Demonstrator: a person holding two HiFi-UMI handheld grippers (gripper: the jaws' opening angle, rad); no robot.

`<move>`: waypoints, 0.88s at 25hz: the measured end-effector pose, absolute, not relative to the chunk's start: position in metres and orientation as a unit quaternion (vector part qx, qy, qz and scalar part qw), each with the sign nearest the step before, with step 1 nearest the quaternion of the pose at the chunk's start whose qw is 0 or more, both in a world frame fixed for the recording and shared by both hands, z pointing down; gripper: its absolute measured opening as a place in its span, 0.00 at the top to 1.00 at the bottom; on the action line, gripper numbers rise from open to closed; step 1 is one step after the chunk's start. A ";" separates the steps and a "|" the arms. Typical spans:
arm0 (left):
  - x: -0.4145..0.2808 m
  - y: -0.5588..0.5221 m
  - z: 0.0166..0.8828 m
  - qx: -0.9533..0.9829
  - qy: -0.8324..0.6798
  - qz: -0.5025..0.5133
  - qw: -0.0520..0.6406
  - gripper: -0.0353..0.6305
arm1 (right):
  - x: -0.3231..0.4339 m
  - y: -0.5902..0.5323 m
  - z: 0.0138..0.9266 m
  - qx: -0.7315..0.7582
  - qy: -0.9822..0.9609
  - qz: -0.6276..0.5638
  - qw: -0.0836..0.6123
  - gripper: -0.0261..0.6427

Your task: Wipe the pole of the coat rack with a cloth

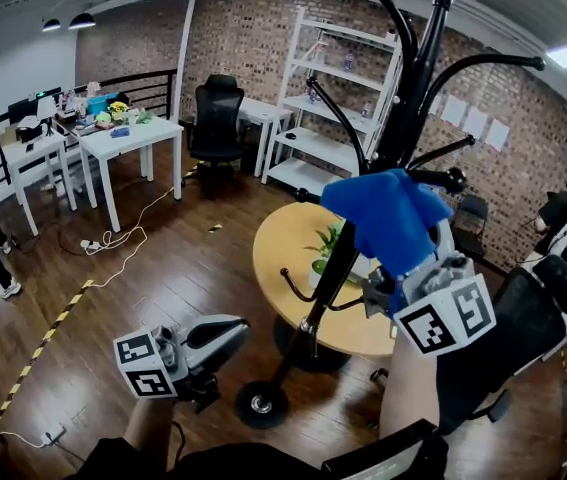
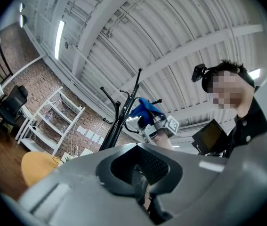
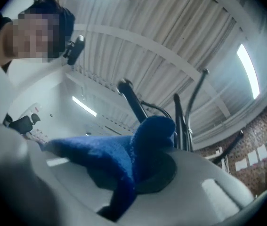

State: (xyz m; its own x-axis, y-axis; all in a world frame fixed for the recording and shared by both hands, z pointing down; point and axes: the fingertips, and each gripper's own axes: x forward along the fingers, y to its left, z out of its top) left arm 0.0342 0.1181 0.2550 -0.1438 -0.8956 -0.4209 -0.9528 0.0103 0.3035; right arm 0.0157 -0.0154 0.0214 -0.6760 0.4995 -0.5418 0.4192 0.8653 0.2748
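Observation:
The black coat rack's pole [image 1: 338, 268] leans from its round base [image 1: 261, 404] up past its curved hooks. A blue cloth [image 1: 388, 213] is draped over my right gripper [image 1: 395, 268], which is shut on it and holds it against the pole's middle, just under a hook. In the right gripper view the cloth [image 3: 133, 154] fills the jaws of this gripper [image 3: 138, 173], with the pole [image 3: 134, 105] right behind it. My left gripper [image 1: 231, 330] hangs low left of the base, shut and empty. The left gripper view looks past its own jaws [image 2: 142, 192] up at the rack [image 2: 119, 121] and the cloth [image 2: 145, 108].
A round yellow table [image 1: 283, 268] with a small plant [image 1: 328, 243] stands just behind the rack. A white shelf unit [image 1: 338, 98], a black office chair [image 1: 218, 118] and white desks [image 1: 128, 138] stand further back. A person [image 1: 563, 223] sits at the right. A cable [image 1: 123, 238] lies on the floor.

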 end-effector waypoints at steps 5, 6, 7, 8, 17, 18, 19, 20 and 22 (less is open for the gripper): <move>0.034 0.119 0.263 -0.649 0.711 0.267 0.038 0.96 | -0.049 -0.058 0.093 0.188 0.958 0.027 0.216 0.93; 0.034 0.118 0.265 -0.649 0.712 0.267 0.033 0.96 | -0.052 -0.060 0.109 0.184 0.961 0.027 0.204 0.93; 0.033 0.117 0.267 -0.648 0.712 0.267 0.029 0.96 | -0.055 -0.061 0.126 0.186 0.963 0.023 0.193 0.93; 0.032 0.115 0.269 -0.648 0.713 0.267 0.025 0.96 | -0.057 -0.061 0.145 0.192 0.964 0.016 0.181 0.93; 0.027 0.095 0.287 -0.653 0.708 0.268 -0.010 0.96 | -0.067 -0.058 0.372 0.232 0.968 -0.080 -0.052 0.93; 0.026 0.095 0.287 -0.653 0.708 0.269 -0.011 0.96 | -0.065 -0.058 0.392 0.234 0.965 -0.090 -0.079 0.93; 0.024 0.094 0.288 -0.652 0.708 0.269 -0.013 0.96 | -0.061 -0.058 0.406 0.237 0.961 -0.101 -0.099 0.93; 0.022 0.093 0.289 -0.651 0.709 0.270 -0.014 0.96 | -0.055 -0.057 0.415 0.241 0.957 -0.116 -0.109 0.93; 0.019 0.091 0.292 -0.650 0.710 0.270 -0.018 0.96 | -0.038 -0.055 0.415 0.256 0.948 -0.155 -0.112 0.93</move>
